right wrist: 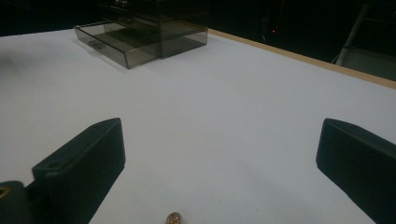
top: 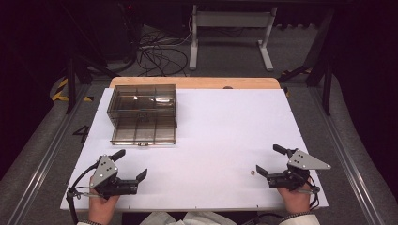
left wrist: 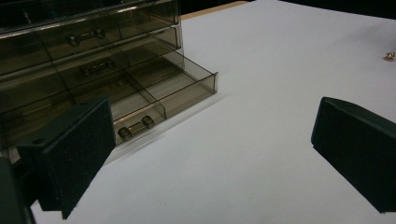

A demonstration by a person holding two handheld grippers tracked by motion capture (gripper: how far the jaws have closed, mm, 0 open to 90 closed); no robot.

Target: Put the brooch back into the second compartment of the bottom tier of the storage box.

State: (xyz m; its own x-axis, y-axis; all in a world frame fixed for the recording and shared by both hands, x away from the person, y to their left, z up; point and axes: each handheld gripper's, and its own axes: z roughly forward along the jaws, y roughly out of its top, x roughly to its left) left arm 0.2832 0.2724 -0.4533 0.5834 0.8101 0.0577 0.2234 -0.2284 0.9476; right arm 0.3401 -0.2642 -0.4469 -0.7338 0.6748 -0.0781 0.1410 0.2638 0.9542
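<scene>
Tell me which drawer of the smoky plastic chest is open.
The bottom drawer of the chest: it is pulled out over the white table, while the two drawers above it sit flush, closed.

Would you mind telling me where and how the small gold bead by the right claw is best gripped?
Pinch the bead across its middle from above, pads low at the white board: it is tiny, roundish and lies loose, so a side approach might roll it.

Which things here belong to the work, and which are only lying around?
Belong to the work:
small gold piece
drawer box, bottom drawer pulled open
right gripper, jaws open

Lying around:
cables on the floor
white stand
</scene>
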